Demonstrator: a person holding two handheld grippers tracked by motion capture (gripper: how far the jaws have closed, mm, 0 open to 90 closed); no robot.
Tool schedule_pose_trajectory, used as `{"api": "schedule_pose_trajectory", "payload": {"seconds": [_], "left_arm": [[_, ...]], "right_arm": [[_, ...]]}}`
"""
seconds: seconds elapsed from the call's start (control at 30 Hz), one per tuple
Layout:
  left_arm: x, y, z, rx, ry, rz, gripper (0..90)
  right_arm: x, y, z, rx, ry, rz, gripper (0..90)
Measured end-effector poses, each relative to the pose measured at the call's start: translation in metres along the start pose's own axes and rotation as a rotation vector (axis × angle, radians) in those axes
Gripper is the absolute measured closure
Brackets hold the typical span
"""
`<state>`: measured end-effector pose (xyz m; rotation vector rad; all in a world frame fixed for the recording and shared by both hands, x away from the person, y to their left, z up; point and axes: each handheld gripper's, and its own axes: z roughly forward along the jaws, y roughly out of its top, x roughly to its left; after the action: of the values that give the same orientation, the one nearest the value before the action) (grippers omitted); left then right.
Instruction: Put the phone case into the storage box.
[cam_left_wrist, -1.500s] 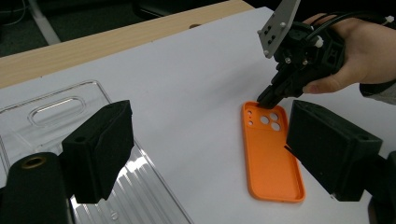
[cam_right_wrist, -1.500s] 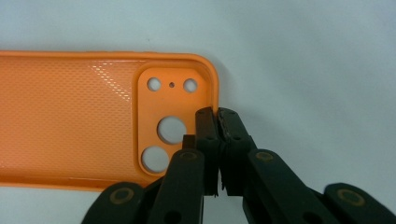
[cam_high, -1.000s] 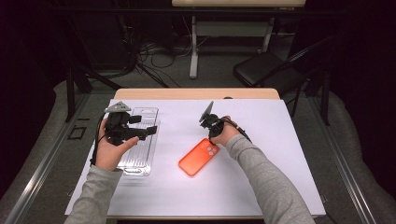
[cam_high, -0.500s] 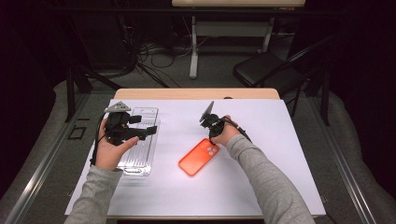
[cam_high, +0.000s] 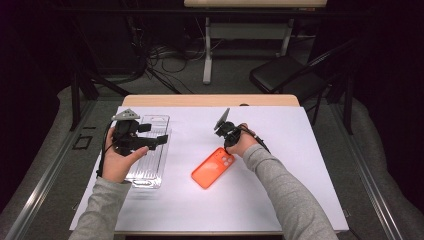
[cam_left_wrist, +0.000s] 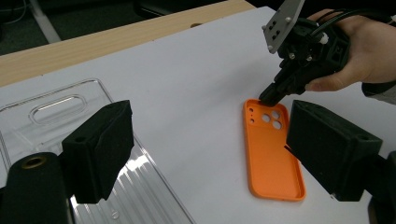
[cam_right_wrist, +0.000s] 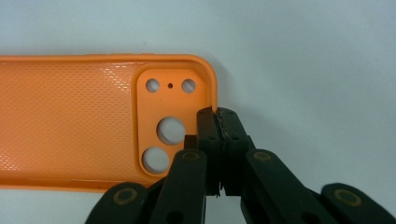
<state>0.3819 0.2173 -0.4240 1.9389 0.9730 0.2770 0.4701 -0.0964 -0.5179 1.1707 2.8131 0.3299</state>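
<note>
An orange phone case lies inside-up on the white sheet, its camera cut-outs at the far end. My right gripper points down at that end, and its jaws are shut on the case's short end wall beside the cut-outs. My left gripper is open with nothing between its jaws. It hovers over a clear plastic tray at the left and points toward the case.
The white sheet covers a wooden table whose bare strip shows at the back. Beyond the table stand a black chair and a white desk leg with cables on the floor.
</note>
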Motion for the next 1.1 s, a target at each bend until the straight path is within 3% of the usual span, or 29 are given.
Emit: {"api": "schedule_pose_trajectory", "payload": {"seconds": [0.17,0.2,0.53,0.93,0.97,1.1], "left_arm": [[0.000,0.000,0.000,0.002,0.001,0.001,15.0],[0.000,0.000,0.000,0.002,0.001,0.001,15.0],[-0.001,0.000,0.001,0.002,0.001,0.002,15.0],[-0.002,-0.001,0.003,0.011,-0.006,0.002,15.0],[-0.002,-0.001,0.003,0.012,-0.007,0.002,15.0],[-0.003,-0.001,0.005,0.015,-0.009,0.004,15.0]], "right_arm": [[0.001,0.000,-0.005,0.004,0.000,-0.001,89.4],[0.001,-0.001,-0.004,-0.017,0.003,-0.001,89.4],[0.004,-0.002,-0.013,-0.042,0.001,-0.017,89.5],[0.018,-0.006,-0.032,-0.138,-0.023,-0.037,89.4],[0.019,-0.006,-0.035,-0.117,-0.027,-0.044,89.4],[0.023,-0.009,-0.038,-0.169,-0.038,-0.057,89.4]]}}
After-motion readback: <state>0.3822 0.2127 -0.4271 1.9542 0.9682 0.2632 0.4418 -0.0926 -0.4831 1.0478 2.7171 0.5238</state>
